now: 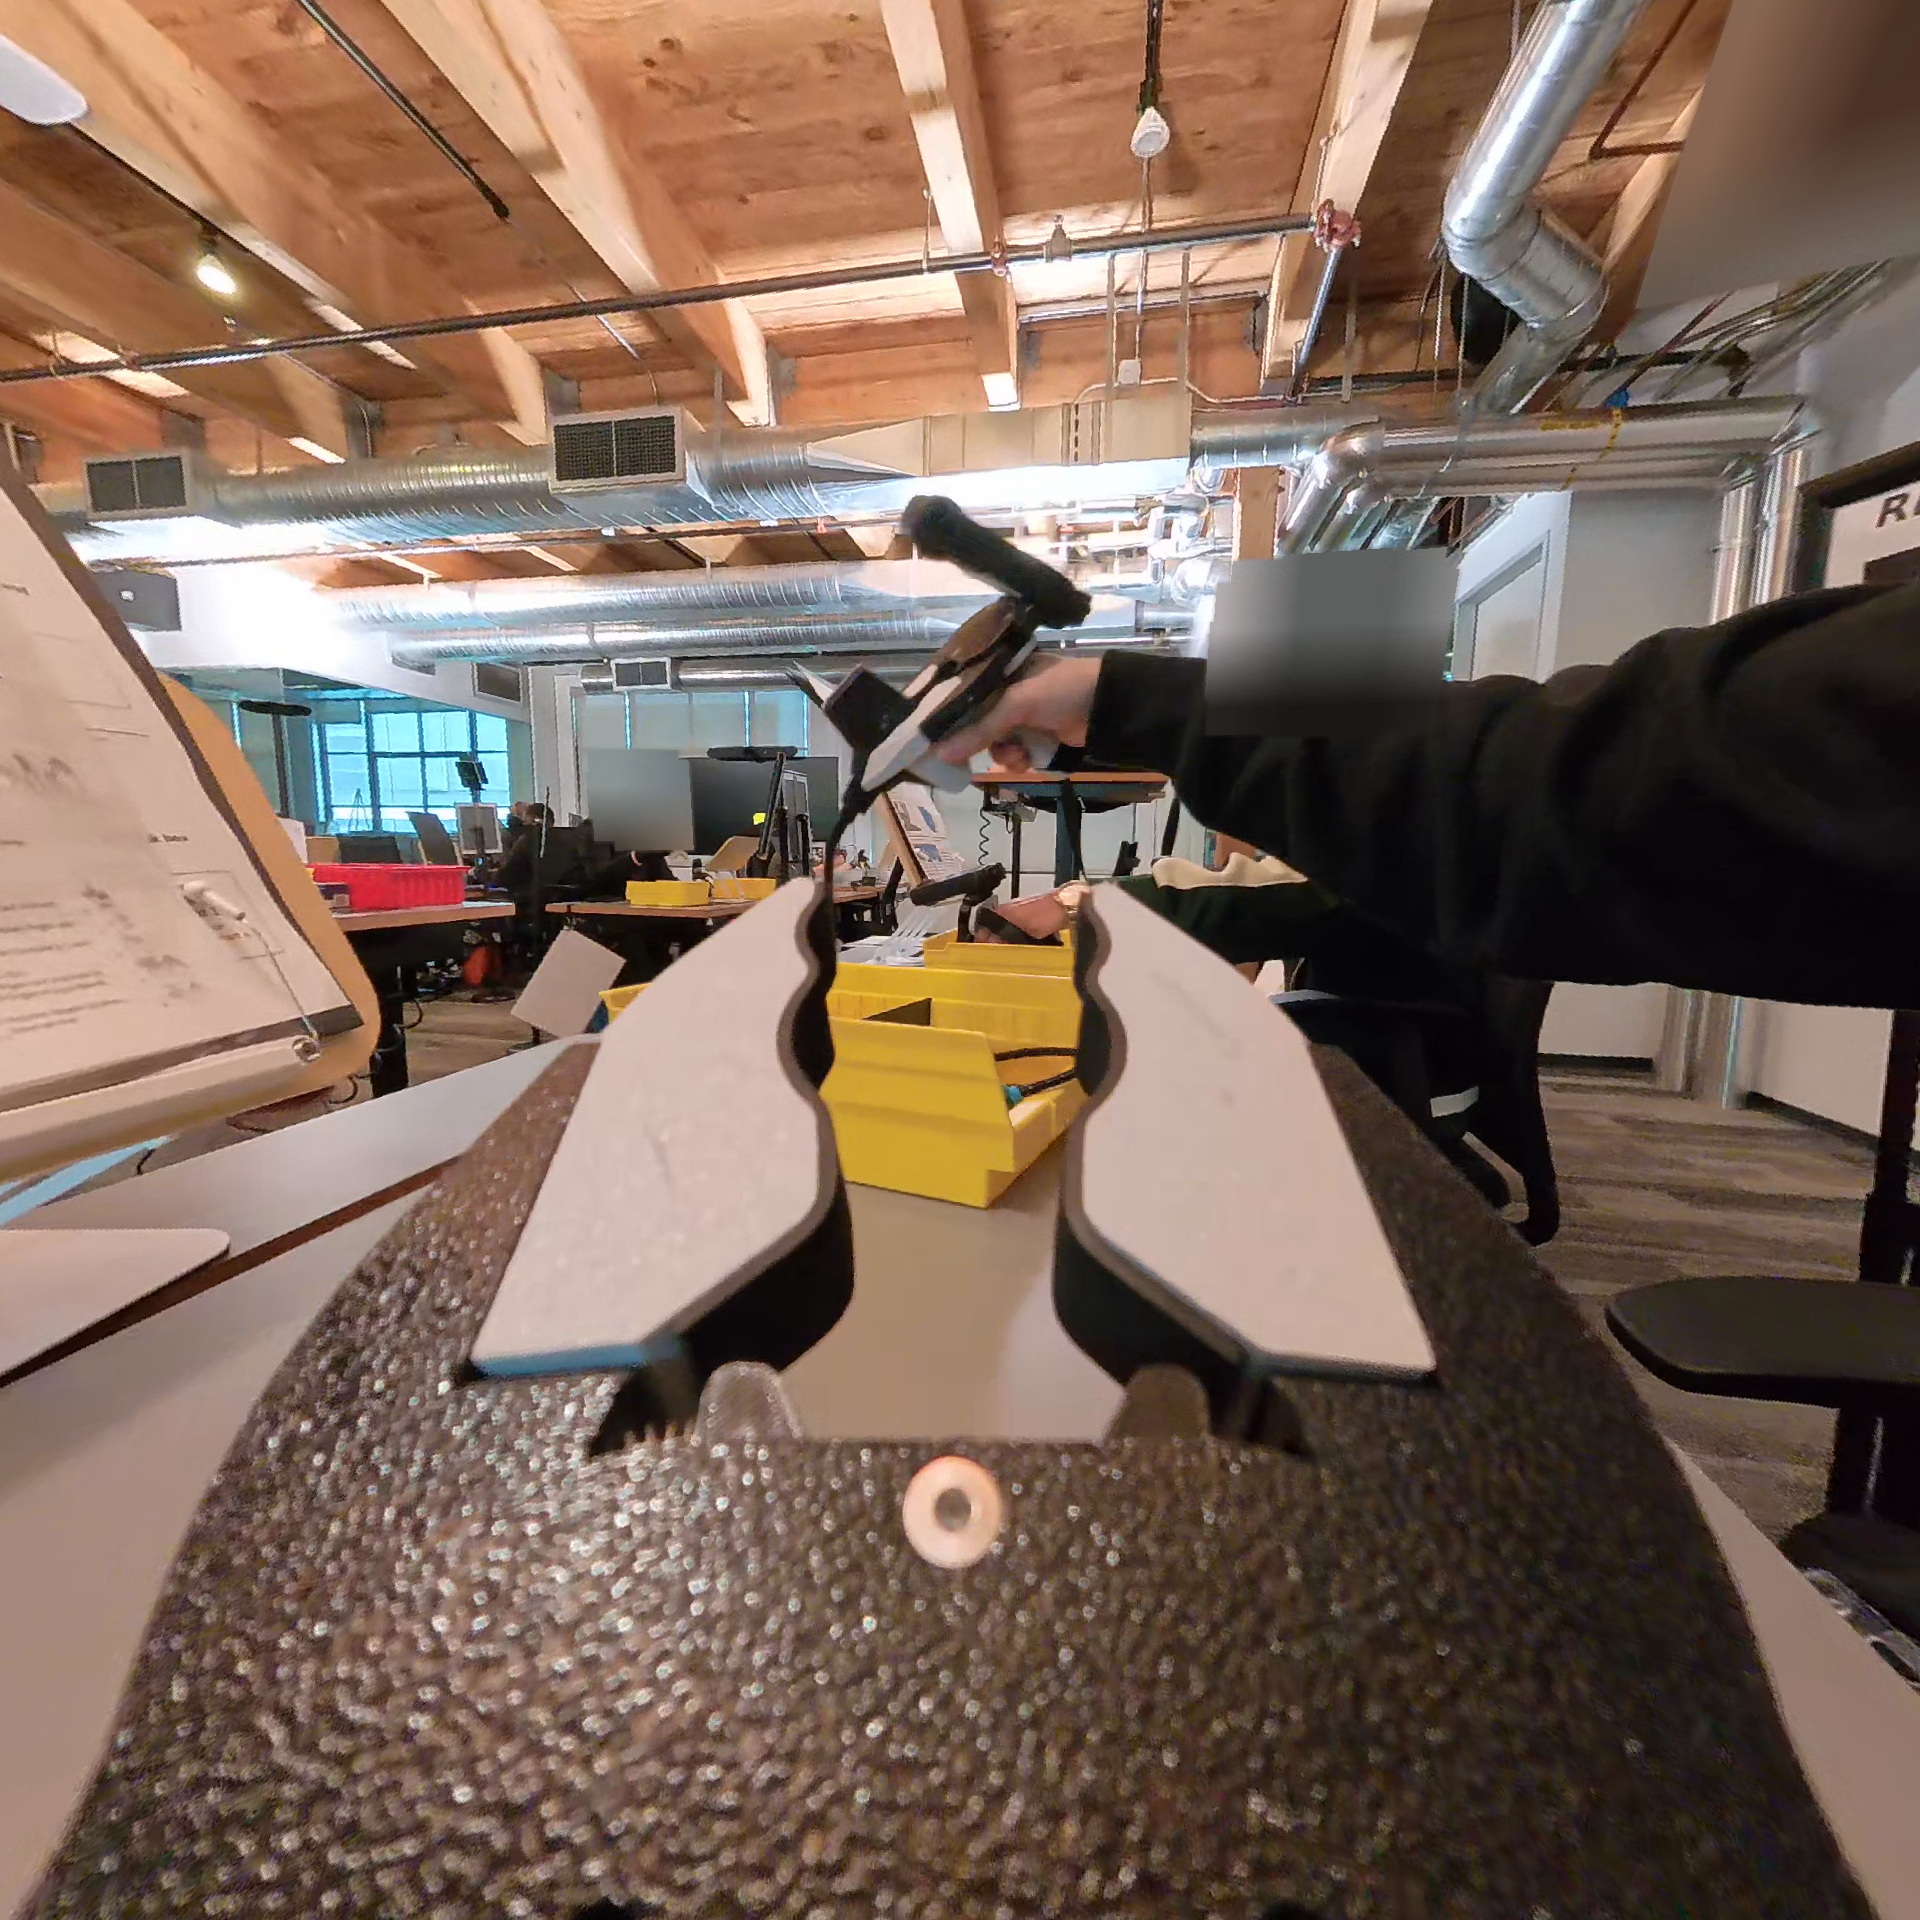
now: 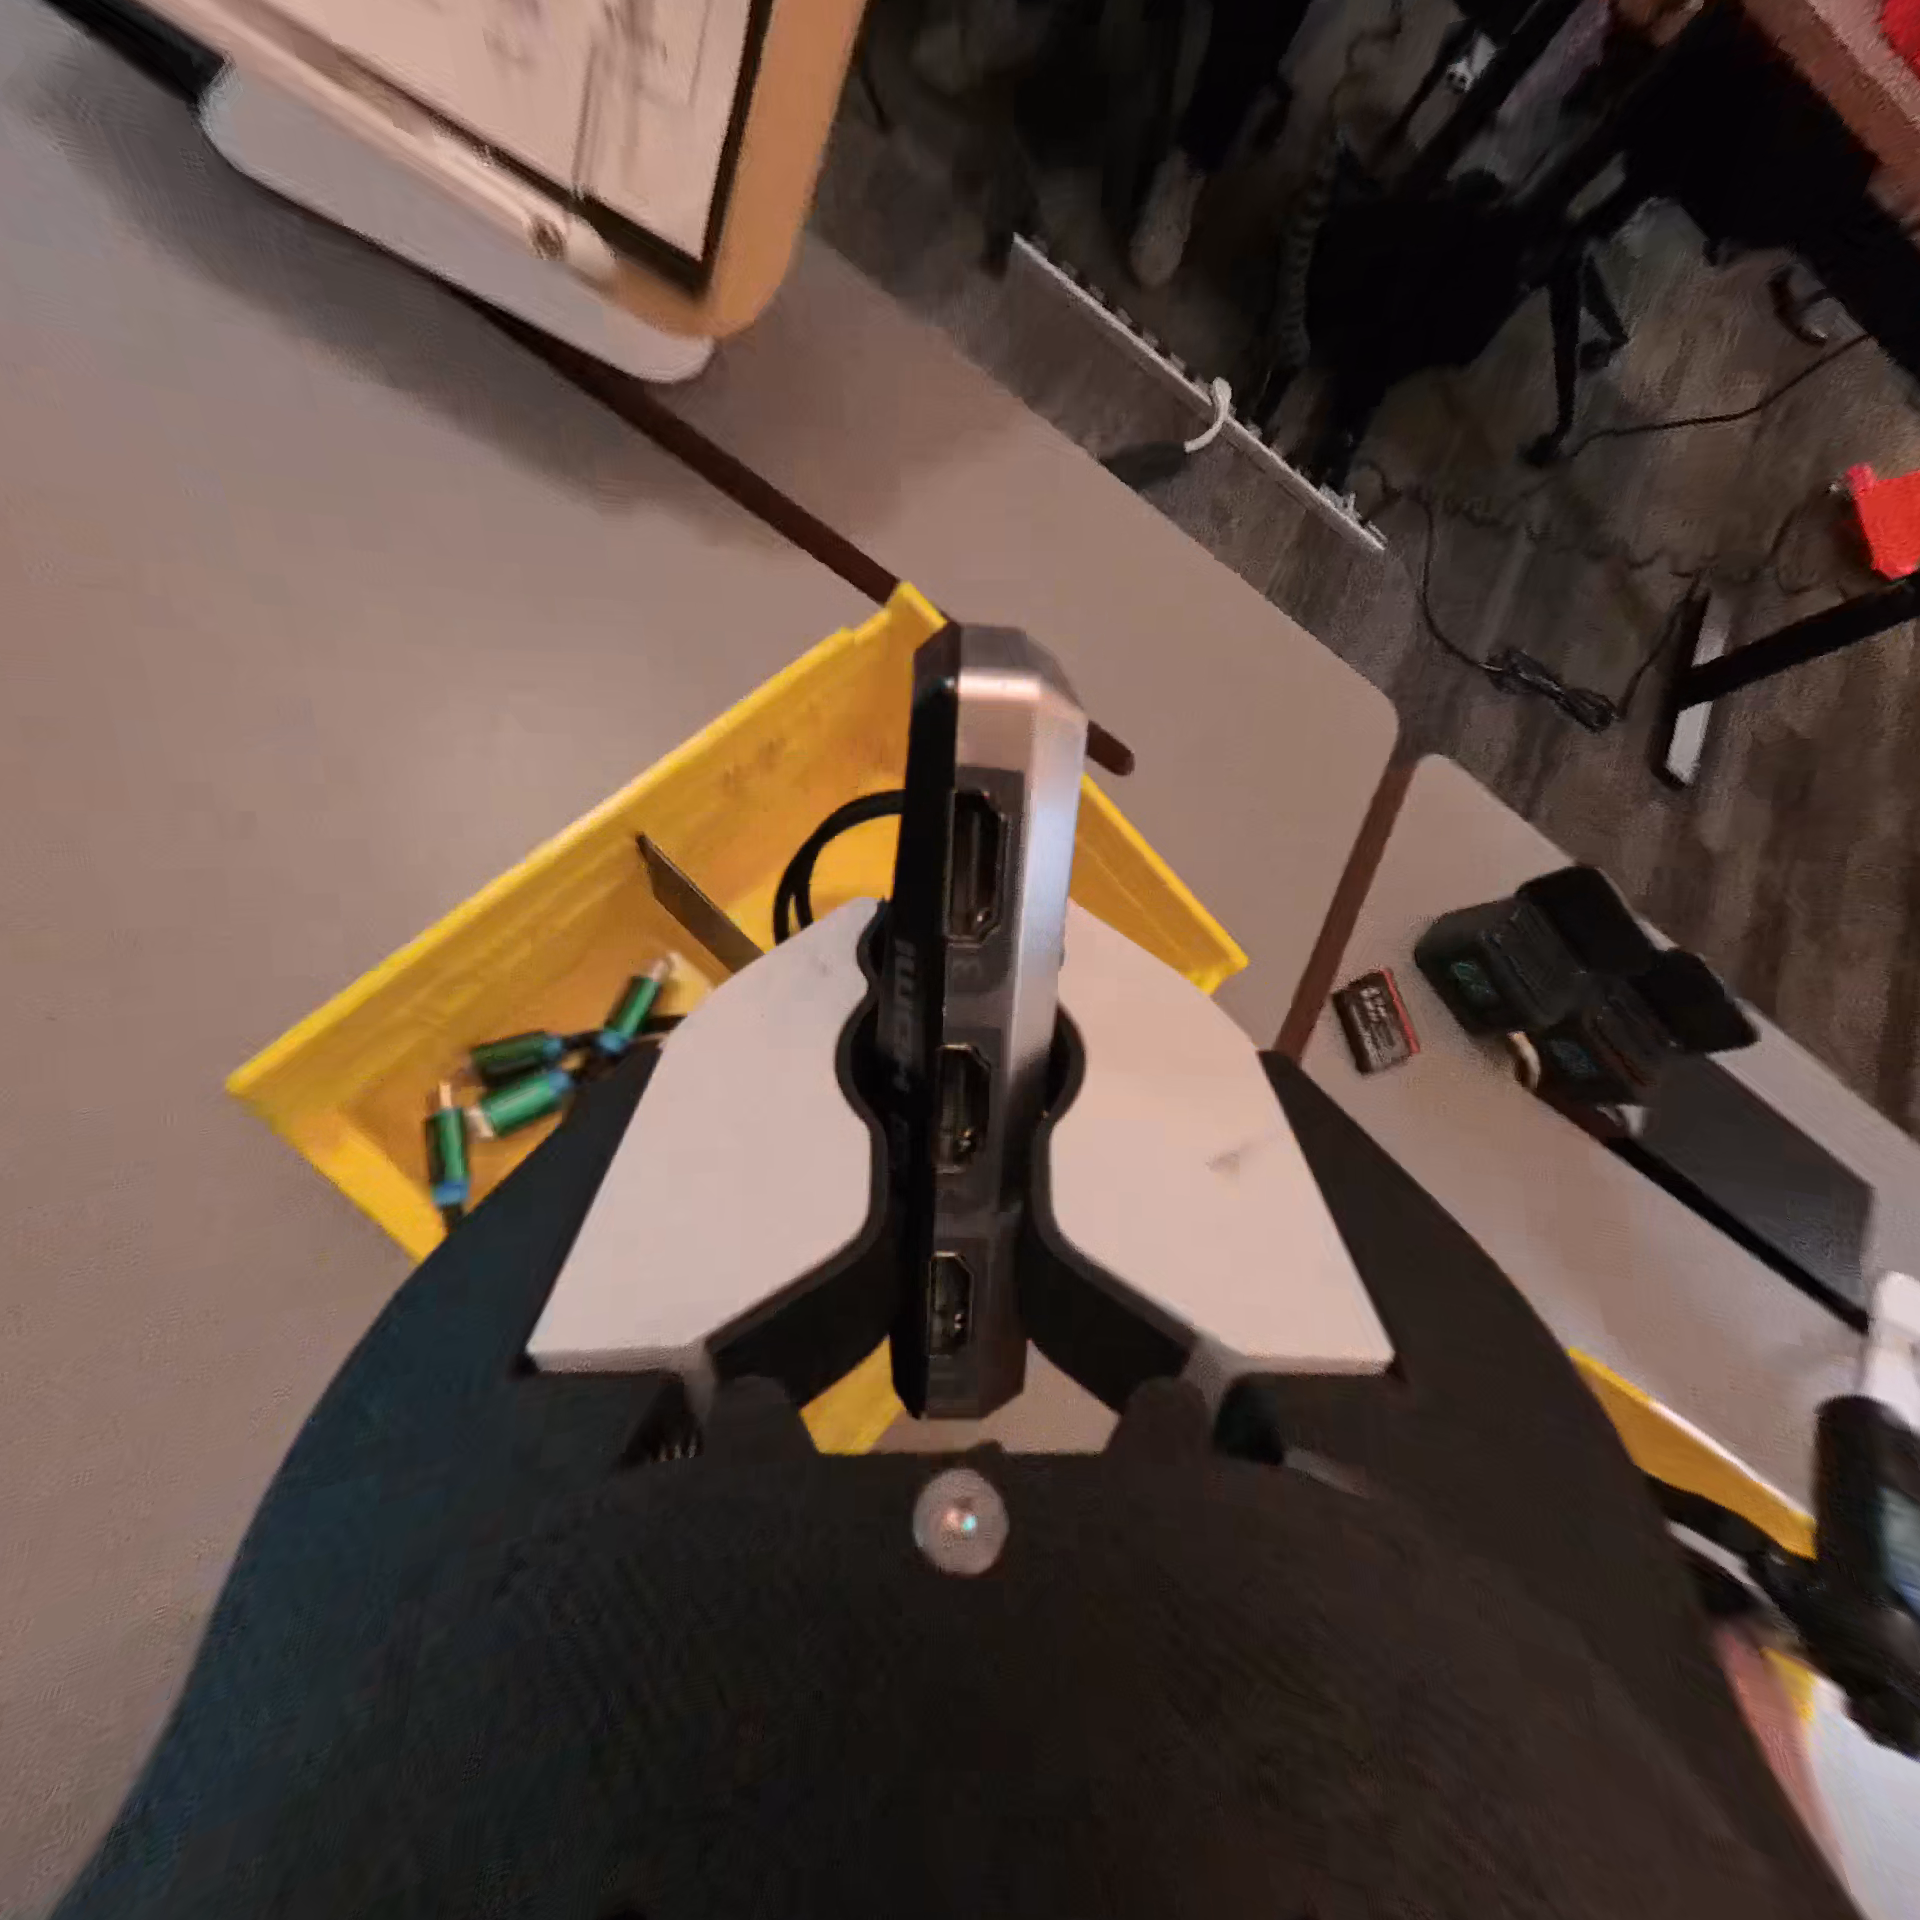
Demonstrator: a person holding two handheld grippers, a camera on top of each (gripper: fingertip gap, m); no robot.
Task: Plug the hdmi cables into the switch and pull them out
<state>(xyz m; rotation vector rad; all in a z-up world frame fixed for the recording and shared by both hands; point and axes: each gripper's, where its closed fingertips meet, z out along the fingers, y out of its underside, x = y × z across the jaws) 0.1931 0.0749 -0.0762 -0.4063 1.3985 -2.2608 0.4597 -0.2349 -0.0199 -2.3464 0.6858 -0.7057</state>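
Observation:
My right gripper (image 2: pixel 966 935) is shut on the HDMI switch (image 2: pixel 987 790), a slim black and silver box held edge-on with three empty ports facing me. In the left wrist view the right gripper (image 1: pixel 883 717) is raised in the air above the yellow bin (image 1: pixel 935 1122), with the switch (image 1: pixel 862 696) in it and a black cable hanging below. My left gripper (image 1: pixel 951 914) is open and empty, low over the table and pointing at the bin. The bin (image 2: pixel 582 914) holds cables with green-sleeved plugs (image 2: pixel 520 1101) and a black cable coil (image 2: pixel 821 852).
A document stand (image 1: pixel 135 883) is at the table's left. A black chair armrest (image 1: pixel 1766 1330) sits off the table's right edge. On the adjoining table lie black cases (image 2: pixel 1579 977) and a small black and red item (image 2: pixel 1377 1018). More yellow bins (image 1: pixel 997 956) stand behind.

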